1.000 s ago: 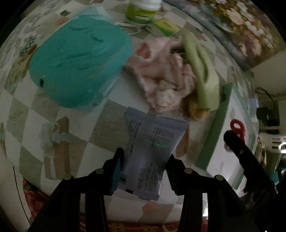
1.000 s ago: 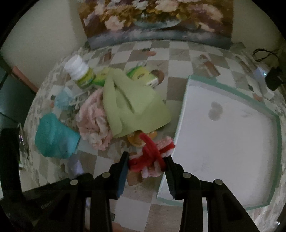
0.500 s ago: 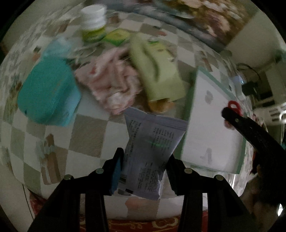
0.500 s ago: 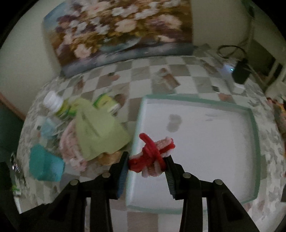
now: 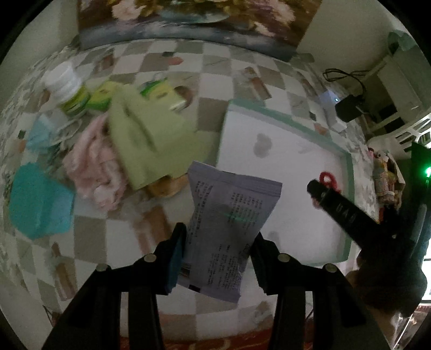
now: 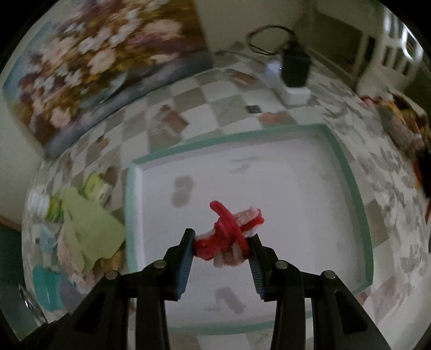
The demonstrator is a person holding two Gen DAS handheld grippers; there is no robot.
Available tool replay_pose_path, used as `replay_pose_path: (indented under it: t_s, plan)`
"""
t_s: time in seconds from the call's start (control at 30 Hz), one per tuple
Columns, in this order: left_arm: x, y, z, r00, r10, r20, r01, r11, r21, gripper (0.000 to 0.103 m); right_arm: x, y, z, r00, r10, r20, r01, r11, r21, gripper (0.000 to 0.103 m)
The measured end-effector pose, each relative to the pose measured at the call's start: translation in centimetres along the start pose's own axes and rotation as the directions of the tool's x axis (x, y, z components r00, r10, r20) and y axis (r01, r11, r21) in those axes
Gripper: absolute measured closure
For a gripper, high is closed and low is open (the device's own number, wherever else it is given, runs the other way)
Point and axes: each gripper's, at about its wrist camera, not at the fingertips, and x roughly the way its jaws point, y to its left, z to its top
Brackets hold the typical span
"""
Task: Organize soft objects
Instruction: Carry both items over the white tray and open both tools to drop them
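My left gripper (image 5: pixel 218 242) is shut on a pale lilac printed packet (image 5: pixel 229 223) and holds it above the table by the white tray's (image 5: pixel 282 118) left edge. My right gripper (image 6: pixel 222 242) is shut on a red and pink chenille bundle (image 6: pixel 229 237), held over the middle of the tray (image 6: pixel 242 140). The right gripper also shows in the left wrist view (image 5: pixel 323 188) over the tray's right part. A green cloth (image 5: pixel 142 134), a pink cloth (image 5: pixel 94 164) and a teal pouch (image 5: pixel 37 199) lie left of the tray.
A white-capped bottle (image 5: pixel 67 86) and small green packets (image 5: pixel 159 91) sit behind the cloths. A flower painting (image 5: pixel 188 21) leans on the back wall. A black adapter with cable (image 6: pixel 293 67) lies behind the tray. The checkered table's front edge is near.
Both grippers have risen and moved right toward the tray. The right gripper carried the chenille bundle from the tray's left edge to over its middle. Both grips unchanged.
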Motion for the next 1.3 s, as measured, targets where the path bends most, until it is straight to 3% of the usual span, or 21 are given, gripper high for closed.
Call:
replay_pose_path:
  t_s: [0.13, 0.43, 0.53, 0.67, 0.87, 1.1, 1.17, 1.3]
  plan:
    - [0.8, -1.9, 0.7, 1.000, -0.005, 0.000, 0.005, 0.999, 0.036, 0.056, 0.6, -2.2, 0.5, 1.000, -0.027, -0.014, 0.028, 0.998, 0.065, 0.061]
    - [3.0, -6.1, 2.4, 0.995, -0.056, 0.082, 0.046, 0.991, 0.128, 0.056, 1.5, -5.0, 1.0, 0.994, -0.101, -0.030, 0.104, 0.985, 0.137, 0.061]
    - [3.8, -6.9, 2.7, 0.993, -0.047, 0.105, 0.029, 0.986, 0.163, 0.055, 2.0, -5.2, 1.1, 0.993, -0.110, -0.042, 0.115, 0.984, 0.137, 0.061]
    - [4.7, -6.4, 2.8, 0.992, -0.076, 0.097, 0.060, 0.985, 0.159, 0.054, 2.6, -5.5, 0.9, 0.991, -0.117, -0.061, 0.125, 0.981, 0.146, 0.061]
    - [4.8, -5.4, 2.7, 0.990, -0.096, 0.100, 0.082, 0.987, 0.136, 0.036, 2.6, -5.5, 0.7, 0.989, -0.136, -0.059, 0.144, 0.979, 0.146, 0.060]
    - [4.4, -4.7, 2.6, 0.987, -0.124, 0.105, 0.114, 0.988, 0.103, 0.025, 2.5, -5.4, 0.6, 0.989, -0.141, -0.055, 0.148, 0.977, 0.155, 0.055]
    - [4.2, -4.3, 2.7, 0.985, -0.135, 0.110, 0.126, 0.988, 0.085, 0.016, 2.4, -5.5, 0.6, 0.989, -0.137, -0.051, 0.144, 0.977, 0.160, 0.046]
    - [4.0, -3.1, 2.9, 0.980, -0.167, 0.110, 0.164, 0.986, 0.029, 0.013, 2.3, -5.7, 0.4, 0.989, -0.140, -0.044, 0.145, 0.974, 0.172, 0.038]
